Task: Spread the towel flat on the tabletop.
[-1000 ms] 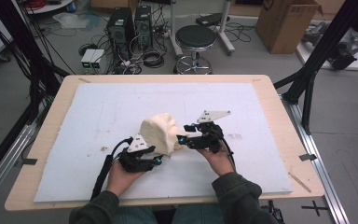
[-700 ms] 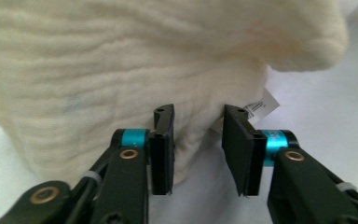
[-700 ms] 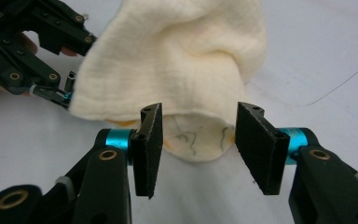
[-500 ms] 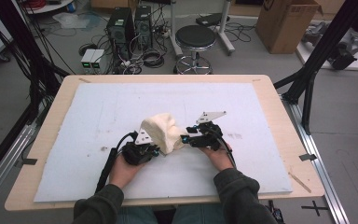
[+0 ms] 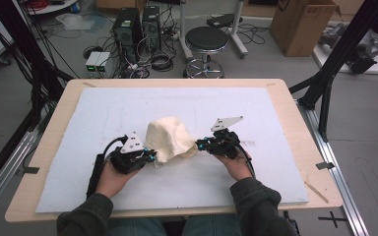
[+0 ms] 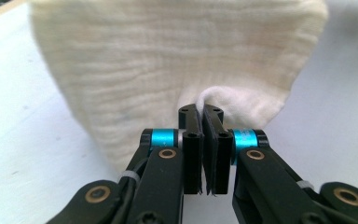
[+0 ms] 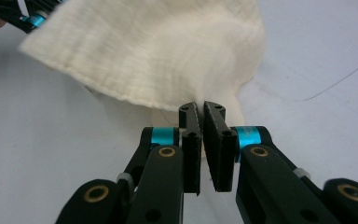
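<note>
A cream-coloured cloth (image 5: 169, 139) sits bunched up near the middle of the white mat (image 5: 78, 128) that covers the wooden table (image 5: 295, 113), and the person is working it from both sides. The left gripper (image 5: 150, 156) comes at the cloth's near-left corner; in the left gripper view its two black jaws have just been closing and now stand pressed together on a small fold of the cloth (image 6: 177, 60) that curls out between their tips. The right gripper (image 5: 200, 145) meets the opposite side, and in the right gripper view its jaws, which have likewise just been closing, pinch the edge of the cloth (image 7: 168, 51) (only a thin sliver of fabric shows between the pads). Between the two grips the cloth rises in a soft hump, its lower hem hanging loose just over the mat. The left gripper (image 7: 28, 18) can also be made out far off at the top corner of the right gripper view, touching the cloth's far edge. Both of the person's forearms, in dark sleeves (image 5: 261, 206), reach in from the near edge of the table.
</note>
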Demonstrator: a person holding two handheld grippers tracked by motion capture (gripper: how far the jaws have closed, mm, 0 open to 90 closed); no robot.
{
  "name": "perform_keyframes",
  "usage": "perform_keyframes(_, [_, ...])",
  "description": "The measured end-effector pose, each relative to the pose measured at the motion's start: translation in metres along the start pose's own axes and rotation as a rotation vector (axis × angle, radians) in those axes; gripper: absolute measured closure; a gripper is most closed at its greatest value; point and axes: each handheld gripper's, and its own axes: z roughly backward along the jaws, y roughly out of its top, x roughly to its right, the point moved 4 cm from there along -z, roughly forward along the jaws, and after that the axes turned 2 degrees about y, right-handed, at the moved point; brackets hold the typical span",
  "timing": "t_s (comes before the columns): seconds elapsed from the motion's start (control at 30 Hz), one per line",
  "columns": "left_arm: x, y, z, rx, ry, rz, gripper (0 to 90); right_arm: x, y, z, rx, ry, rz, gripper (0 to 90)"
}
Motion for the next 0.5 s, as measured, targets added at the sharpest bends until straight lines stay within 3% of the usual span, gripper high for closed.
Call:
perform_keyframes(0.2, [-0.007,0.001,0.027,0.039,0.018,-0.001,86.4,-0.021,0.007,0.025,0.009,0.001,0.060,85.2])
perform_keyframes(0.37, [0.000,-0.003,0.052,0.055,0.012,-0.039,86.3,-0.048,0.002,0.039,0.006,0.026,0.114,85.2])
perform_keyframes(0.5, [0.009,-0.014,0.067,0.048,-0.002,-0.061,86.3,-0.070,-0.010,0.047,-0.006,0.063,0.116,85.2])
